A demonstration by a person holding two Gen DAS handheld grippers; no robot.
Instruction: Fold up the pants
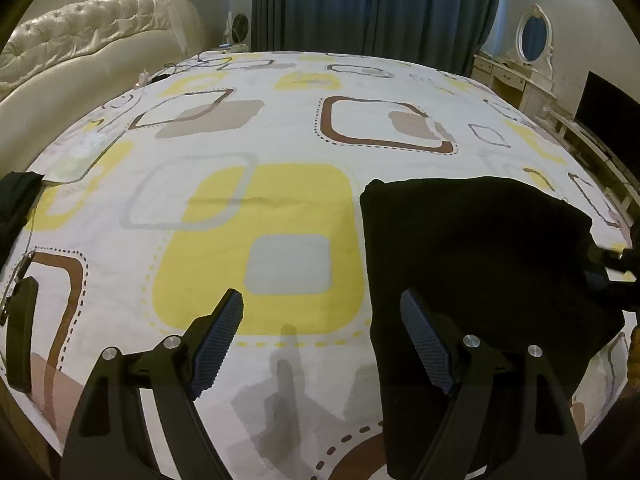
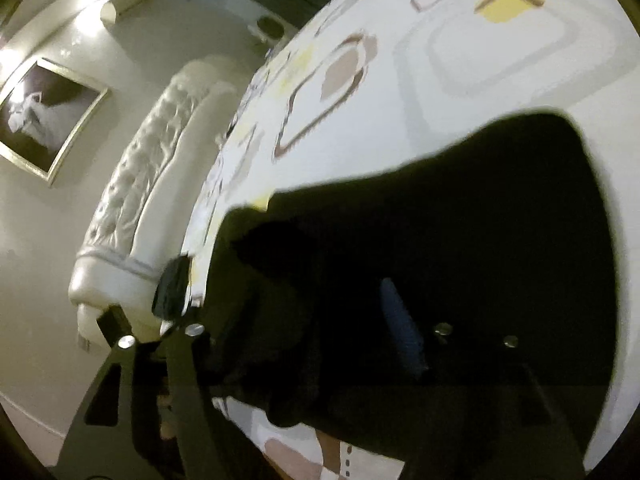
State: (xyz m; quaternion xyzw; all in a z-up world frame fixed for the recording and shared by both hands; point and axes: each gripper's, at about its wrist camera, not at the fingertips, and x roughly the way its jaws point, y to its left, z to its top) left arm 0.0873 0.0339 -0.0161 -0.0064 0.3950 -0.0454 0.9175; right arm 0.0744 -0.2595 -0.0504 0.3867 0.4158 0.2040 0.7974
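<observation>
The black pants (image 1: 480,248) lie folded on the patterned bed sheet (image 1: 280,128), at the right of the left wrist view. My left gripper (image 1: 322,312) is open and empty, just above the sheet; its right finger hangs over the pants' left edge. In the right wrist view the pants (image 2: 460,220) fill the lower middle, blurred. My right gripper (image 2: 312,312) is low over the pants; dark cloth covers the space between its fingers, and only the blue pad (image 2: 400,328) of the right finger shows. Part of the right gripper (image 1: 616,264) shows at the pants' right edge.
A cream tufted headboard (image 1: 92,40) stands at the left. Blue curtains (image 1: 376,4) hang behind the bed. A white dresser with an oval mirror (image 1: 532,40) and a dark screen (image 1: 608,104) stand at the right. Cables (image 1: 180,66) lie at the sheet's far edge.
</observation>
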